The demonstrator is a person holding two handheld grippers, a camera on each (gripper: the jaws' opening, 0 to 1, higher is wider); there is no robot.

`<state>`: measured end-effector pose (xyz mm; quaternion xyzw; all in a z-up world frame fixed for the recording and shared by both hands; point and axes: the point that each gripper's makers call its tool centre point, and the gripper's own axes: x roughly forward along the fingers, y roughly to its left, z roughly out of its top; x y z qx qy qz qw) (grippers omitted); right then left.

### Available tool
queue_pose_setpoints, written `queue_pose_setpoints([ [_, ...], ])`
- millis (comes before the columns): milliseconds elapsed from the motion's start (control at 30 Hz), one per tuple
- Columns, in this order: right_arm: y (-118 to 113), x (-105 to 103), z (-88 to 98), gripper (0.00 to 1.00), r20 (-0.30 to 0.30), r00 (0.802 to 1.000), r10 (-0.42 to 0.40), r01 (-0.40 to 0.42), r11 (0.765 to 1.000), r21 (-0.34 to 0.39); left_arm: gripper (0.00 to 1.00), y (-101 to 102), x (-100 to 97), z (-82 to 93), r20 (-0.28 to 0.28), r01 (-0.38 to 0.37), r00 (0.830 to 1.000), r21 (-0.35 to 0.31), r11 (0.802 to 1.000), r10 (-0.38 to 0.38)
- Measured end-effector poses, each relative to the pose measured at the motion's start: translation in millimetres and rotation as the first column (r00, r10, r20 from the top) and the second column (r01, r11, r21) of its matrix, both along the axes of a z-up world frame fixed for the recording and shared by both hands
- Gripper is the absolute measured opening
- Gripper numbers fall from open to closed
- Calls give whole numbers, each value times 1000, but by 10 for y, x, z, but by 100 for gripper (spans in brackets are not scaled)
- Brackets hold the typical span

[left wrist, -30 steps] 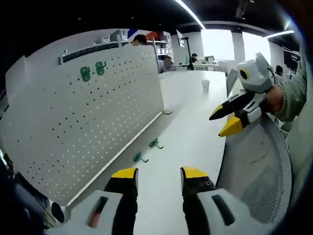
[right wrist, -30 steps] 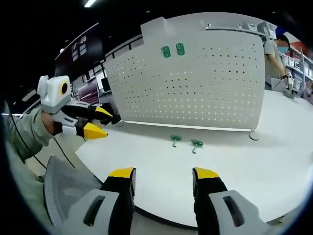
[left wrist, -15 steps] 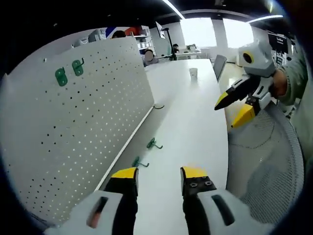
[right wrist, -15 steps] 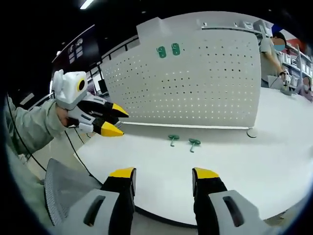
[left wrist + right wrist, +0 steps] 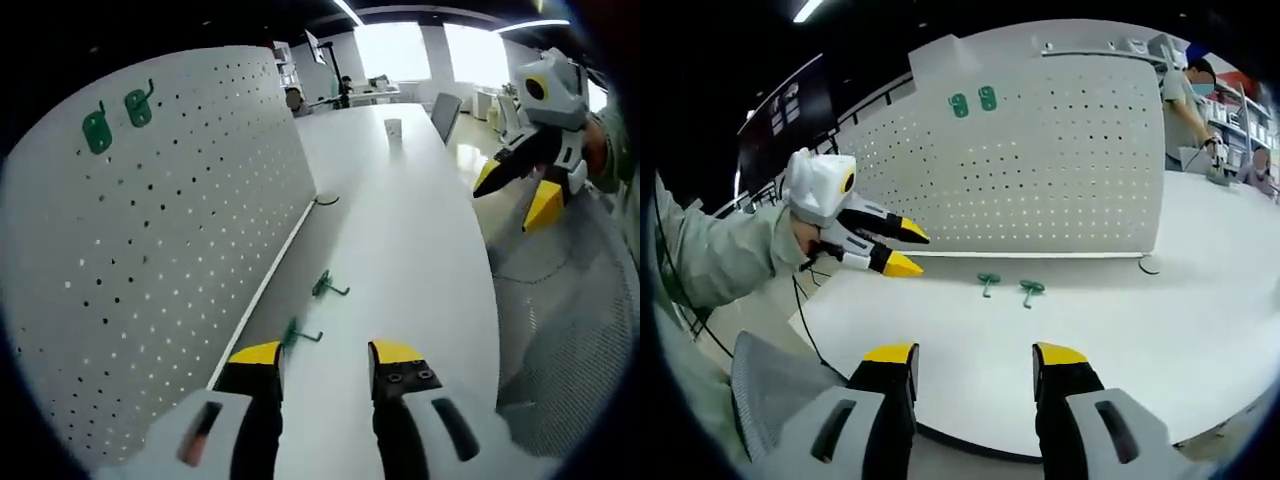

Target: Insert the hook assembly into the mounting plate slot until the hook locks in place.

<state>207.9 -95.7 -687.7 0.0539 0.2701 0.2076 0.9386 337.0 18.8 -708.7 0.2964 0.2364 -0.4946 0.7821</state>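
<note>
Approach stage; nothing is grasped yet. Two green hooks lie loose on the white desk [image 5: 1200,330] just before the foot of the pegboard [image 5: 1060,170]: in the right gripper view one hook [image 5: 987,282] at 12 o'clock and a second hook [image 5: 1030,290] beside it. Two more mounted hooks [image 5: 973,101] sit high on the board at 11 o'clock.

The left tool [image 5: 898,248] hovers above the desk, jaws parted, empty. The right tool [image 5: 975,358] is open too, well short of the hooks.

Next move: lower a tool over one hook and close; its lie, probably flat, governs the grip angle.
</note>
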Motion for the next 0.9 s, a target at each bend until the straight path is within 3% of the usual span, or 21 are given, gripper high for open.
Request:
queue_pose_setpoints([
  [400, -55, 4, 21, 44, -10, 999, -33, 33, 999, 17, 31, -182, 430, -362, -11, 57, 998, 52, 997, -56],
  [900, -76, 92, 57, 44, -14, 999, -50, 50, 999, 22, 29, -282, 670, -776, -57, 99, 994, 109, 989, -93],
])
